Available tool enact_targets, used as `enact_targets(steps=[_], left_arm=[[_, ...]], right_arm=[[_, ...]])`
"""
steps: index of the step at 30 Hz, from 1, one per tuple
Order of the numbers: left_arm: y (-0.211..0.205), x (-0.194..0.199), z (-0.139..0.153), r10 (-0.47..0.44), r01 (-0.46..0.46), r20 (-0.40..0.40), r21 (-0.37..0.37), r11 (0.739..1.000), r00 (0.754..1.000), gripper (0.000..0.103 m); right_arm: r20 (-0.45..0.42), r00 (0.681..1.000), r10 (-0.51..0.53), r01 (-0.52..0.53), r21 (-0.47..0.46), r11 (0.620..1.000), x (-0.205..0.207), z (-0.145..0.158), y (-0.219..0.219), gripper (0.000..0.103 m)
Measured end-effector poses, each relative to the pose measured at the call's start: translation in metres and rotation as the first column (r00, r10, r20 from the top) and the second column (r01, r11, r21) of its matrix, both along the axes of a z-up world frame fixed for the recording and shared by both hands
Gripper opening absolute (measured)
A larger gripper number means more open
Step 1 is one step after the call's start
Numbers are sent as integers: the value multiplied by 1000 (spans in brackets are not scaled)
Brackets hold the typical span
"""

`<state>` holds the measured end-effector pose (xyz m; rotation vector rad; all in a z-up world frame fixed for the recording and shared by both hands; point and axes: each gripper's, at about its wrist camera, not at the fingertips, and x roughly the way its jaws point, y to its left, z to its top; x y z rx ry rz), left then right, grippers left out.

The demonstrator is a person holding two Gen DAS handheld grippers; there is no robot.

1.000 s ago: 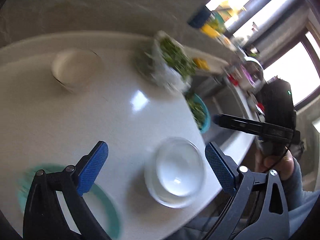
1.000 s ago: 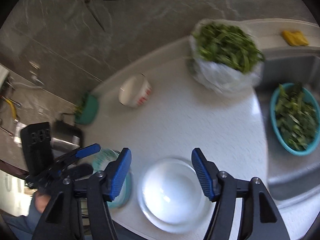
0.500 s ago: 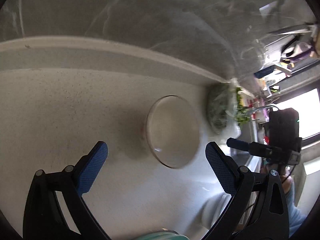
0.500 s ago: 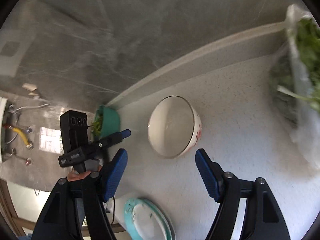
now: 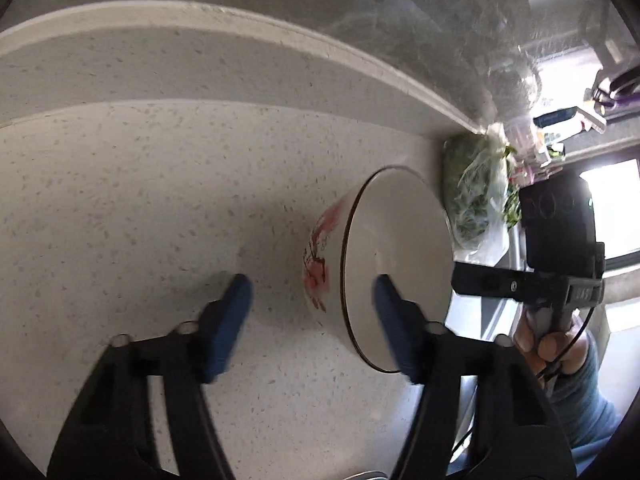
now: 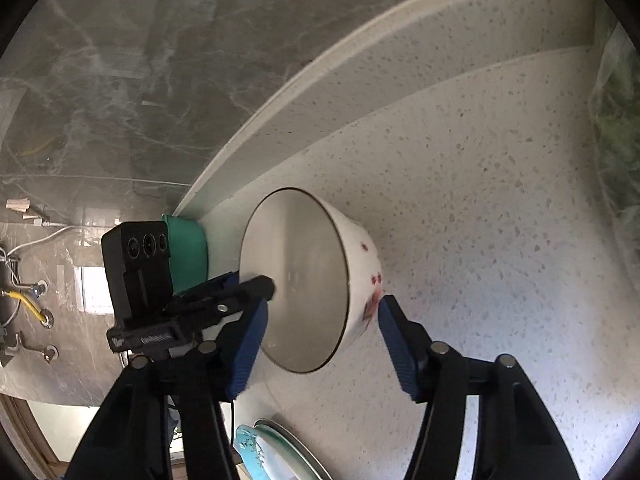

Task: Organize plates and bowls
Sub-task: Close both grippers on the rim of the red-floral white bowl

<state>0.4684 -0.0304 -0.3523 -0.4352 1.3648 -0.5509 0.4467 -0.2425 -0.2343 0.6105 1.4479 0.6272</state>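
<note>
Bowl [image 6: 312, 280], glossy white ceramic with red blossoms, sits on speckled countertop [image 5: 140, 184] between both grippers' parted fingers [image 6: 394, 344].

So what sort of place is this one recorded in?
Most likely a home kitchen: a speckled white stone countertop against a grey marbled wall, a white ceramic bowl with red flowers, and a clear plastic bag of leafy greens.

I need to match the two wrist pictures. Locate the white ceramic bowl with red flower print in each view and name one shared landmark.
Left wrist: the white ceramic bowl with red flower print sits right of centre, ahead of the right finger.
Right wrist: the bowl sits centre-left, between the blue fingers.
Shared landmark: the clear plastic bag of green vegetables.
</note>
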Motion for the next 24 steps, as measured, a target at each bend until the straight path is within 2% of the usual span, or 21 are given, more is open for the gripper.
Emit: enact_targets(steps=[3, 5, 6, 8, 9, 10, 14, 17, 24], left_arm=[[-6, -5, -5, 0, 0, -11, -25, 1000, 1000, 56], [-9, -4, -8, 2, -2, -10, -32, 999, 1000, 47], [-10, -4, -9, 0, 0, -14, -32, 999, 1000, 39], [-17, -4, -11, 3, -3, -13, -33, 999, 1000, 34], [-18, -5, -9, 0, -1, -10, -37, 999, 1000, 26], [-19, -5, -8, -2, 2, -4, -26, 1000, 1000, 26], [-33, -2, -3, -17, 17, 5, 28, 999, 1000, 24], [-29, -2, -6, -15, 15, -7, -10, 1000, 1000, 24], [-31, -5, -1, -24, 24, -4, -3, 1000, 1000, 23]], right_arm=[[-26, 1000, -3, 3, 0, 1000, -2, -5, -3, 58], [-35, 999, 9, -9, -4, 1000, -3, -9, -3, 52], [-33, 999, 12, -13, -14, 1000, -3, -10, -3, 49], [-34, 999, 4, -5, -22, 1000, -3, -11, -3, 38], [-36, 999, -1, 0, -22, 1000, -2, -12, -4, 33], [-37, 999, -5, 4, -23, 1000, -1, -13, -5, 29], [-31, 1000, -3, 2, -44, 999, -1, -12, -5, 28], [-40, 999, -4, 3, -27, 1000, 0, -19, -7, 27], [-25, 1000, 1, -1, -34, 999, -2, -12, -11, 27]])
